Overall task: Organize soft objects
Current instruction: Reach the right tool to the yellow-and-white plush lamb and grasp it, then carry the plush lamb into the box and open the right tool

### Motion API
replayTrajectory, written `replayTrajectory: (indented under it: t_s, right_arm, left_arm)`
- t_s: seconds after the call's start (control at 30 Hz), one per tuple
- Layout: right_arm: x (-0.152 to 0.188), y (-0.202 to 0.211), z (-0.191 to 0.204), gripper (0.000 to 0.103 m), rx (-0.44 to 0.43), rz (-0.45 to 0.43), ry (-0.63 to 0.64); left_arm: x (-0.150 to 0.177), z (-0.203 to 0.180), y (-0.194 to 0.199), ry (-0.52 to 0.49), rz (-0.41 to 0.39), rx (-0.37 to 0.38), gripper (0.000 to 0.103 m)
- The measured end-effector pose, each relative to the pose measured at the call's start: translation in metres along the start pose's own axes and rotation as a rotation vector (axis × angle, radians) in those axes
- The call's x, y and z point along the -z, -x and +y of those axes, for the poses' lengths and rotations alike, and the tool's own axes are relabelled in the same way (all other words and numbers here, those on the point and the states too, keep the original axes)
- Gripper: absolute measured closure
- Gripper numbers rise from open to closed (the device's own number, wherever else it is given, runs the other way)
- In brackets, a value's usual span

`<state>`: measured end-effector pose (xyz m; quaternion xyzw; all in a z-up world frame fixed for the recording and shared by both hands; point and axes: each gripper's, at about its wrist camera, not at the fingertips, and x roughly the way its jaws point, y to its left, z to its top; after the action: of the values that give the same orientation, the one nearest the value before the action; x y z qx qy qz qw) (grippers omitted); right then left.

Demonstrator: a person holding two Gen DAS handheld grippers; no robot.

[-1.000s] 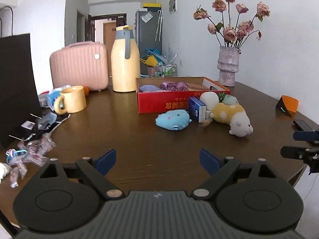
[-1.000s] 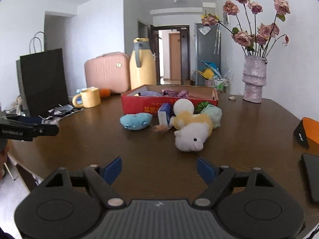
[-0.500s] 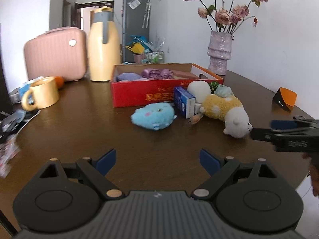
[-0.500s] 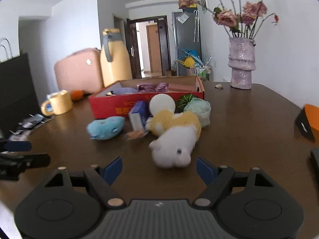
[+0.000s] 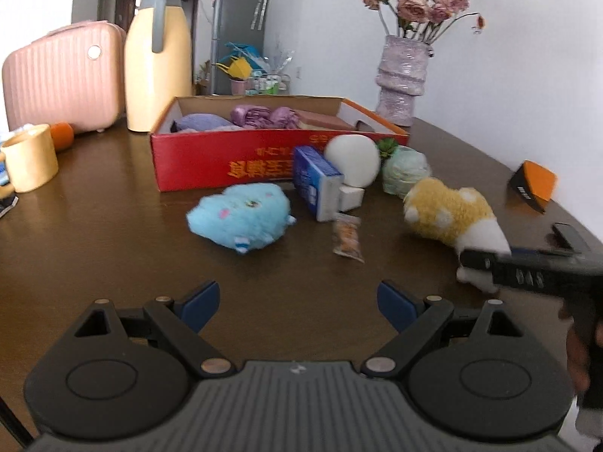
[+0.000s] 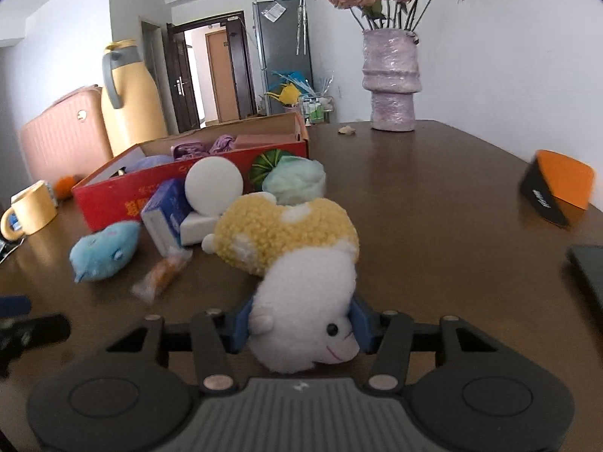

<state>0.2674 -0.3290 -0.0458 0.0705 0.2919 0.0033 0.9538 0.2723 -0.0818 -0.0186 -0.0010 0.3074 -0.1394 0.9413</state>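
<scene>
The right gripper [image 6: 301, 324] has its jaws closing around the white head of the yellow-and-white plush sheep [image 6: 297, 260], whose head sits between the two blue pads [image 6: 241, 326], and both pads lie against its fur. The sheep lies on the dark wooden bench [image 6: 433, 207], its yellow body stretched away from the gripper toward the red cardboard box [image 6: 150, 192], which stands farther in toward the middle of the bench. The left gripper [image 5: 297, 299] has its jaws wide apart with nothing between them, and it hovers over bare bench short of the blue plush toy [image 5: 241, 220]. That blue toy lies just in front of the long red wall of the box. Beside it stand a blue-and-white carton [image 5: 316, 188] and a white ball [image 5: 352, 160] on a small white block, with a pale green soft ball [image 5: 405, 169] just beyond and a small snack packet [image 5: 346, 237] lying flat nearer the camera. Inside the box lie purple soft items [image 5: 260, 116]. Behind the box, toward the far edge of the bench, stand a yellow thermos jug [image 5: 156, 60], a pink case [image 5: 62, 77] and a vase of dried roses [image 5: 401, 79]. A yellow mug [image 5: 30, 162] sits near the left edge, and an orange-and-black object [image 5: 533, 184] rests near the right edge.
</scene>
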Motion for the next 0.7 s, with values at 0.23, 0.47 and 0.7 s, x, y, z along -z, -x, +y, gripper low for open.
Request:
replayTrajectory:
  t_s: [0.23,0.47,0.7]
  right_arm:
    - [0.039,0.051,0.040,0.048,-0.304,0.022,0.212]
    - [0.032,0.070,0.027,0.038,-0.343,-0.046,0.162]
    - [0.037,0.044,0.010,0.041,-0.404,0.055,-0.028]
  left_arm:
    - [0.013,0.001,0.030,0.067,-0.022,0.167,0.011]
    - [0.019,0.002,0.036,0.116,0.002,0.184,0.027]
    - [0.019,0.002,0.026,0.177,0.016,0.253,0.047]
